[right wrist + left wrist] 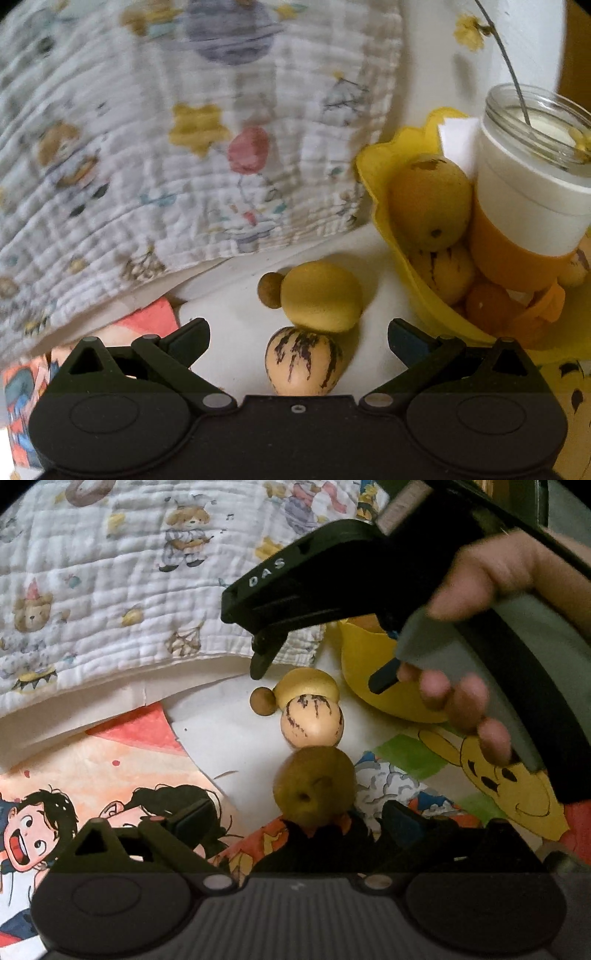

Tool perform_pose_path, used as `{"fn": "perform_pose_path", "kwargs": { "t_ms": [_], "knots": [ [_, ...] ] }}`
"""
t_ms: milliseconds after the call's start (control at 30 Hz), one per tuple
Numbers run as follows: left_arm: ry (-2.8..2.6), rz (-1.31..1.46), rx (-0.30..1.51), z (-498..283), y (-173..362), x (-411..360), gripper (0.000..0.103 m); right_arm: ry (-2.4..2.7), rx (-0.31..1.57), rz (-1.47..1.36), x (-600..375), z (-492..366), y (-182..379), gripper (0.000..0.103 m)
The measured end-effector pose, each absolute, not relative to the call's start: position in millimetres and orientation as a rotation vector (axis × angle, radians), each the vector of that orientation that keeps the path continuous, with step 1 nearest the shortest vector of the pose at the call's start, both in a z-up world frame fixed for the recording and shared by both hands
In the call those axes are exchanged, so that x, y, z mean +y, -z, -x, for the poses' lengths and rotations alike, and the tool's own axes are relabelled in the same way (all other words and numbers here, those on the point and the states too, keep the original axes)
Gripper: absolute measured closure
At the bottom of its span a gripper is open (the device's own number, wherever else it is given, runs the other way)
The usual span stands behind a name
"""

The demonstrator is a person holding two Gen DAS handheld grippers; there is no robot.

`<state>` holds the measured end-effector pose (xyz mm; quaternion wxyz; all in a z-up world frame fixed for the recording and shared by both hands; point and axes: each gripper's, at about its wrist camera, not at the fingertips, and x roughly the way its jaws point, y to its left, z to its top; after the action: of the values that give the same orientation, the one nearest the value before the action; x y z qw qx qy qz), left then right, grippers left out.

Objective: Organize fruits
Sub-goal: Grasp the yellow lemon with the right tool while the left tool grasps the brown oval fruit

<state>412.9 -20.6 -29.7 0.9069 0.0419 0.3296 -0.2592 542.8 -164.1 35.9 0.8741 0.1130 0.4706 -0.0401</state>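
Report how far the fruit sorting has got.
Done: several fruits already sit in the yellow bowl.

In hand: nothing gripped. The right gripper is open around the striped fruit, and the left gripper is open by the kiwi.

Left: those two, the yellow fruit and the small brown ball remain outside the bowl.

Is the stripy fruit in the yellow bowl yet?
Not yet. The cream, purple-streaked fruit lies on the white table, outside the yellow plastic bowl.

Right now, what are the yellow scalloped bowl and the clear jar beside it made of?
Yellow scalloped bowl: likely moulded plastic, smooth, uniform colour, slight sheen. Clear jar: probably glass, transparent threaded rim; could be clear plastic. Its white and orange wrap looks matte.
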Motion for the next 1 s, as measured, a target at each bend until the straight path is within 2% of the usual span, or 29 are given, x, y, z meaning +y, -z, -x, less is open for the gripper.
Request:
{"fn": "perform_pose_path", "kwargs": {
  "t_ms": [233,400,700,933,1000],
  "knots": [
    [0.532,-0.110,0.642,-413.0,24.7,-23.3,0.012,0.195,0.983,-0.264,-158.1,-554.3,-36.2,0.000],
    [0.549,-0.123,0.626,-415.3,24.2,-25.7,0.017,0.223,1.006,-0.338,-159.0,-555.4,-30.3,0.012],
    [0.574,-0.126,0.591,-419.7,23.2,-30.5,0.031,0.271,0.994,-0.381,-163.0,-569.4,-10.6,0.016],
    [0.602,-0.135,0.589,-425.8,28.3,-34.6,0.044,0.275,1.007,-0.411,-172.1,-584.6,9.8,0.025],
    [0.604,-0.138,0.587,-423.3,27.6,-36.5,0.045,0.276,1.015,-0.424,-176.9,-588.1,14.2,0.027]
  ]
}}
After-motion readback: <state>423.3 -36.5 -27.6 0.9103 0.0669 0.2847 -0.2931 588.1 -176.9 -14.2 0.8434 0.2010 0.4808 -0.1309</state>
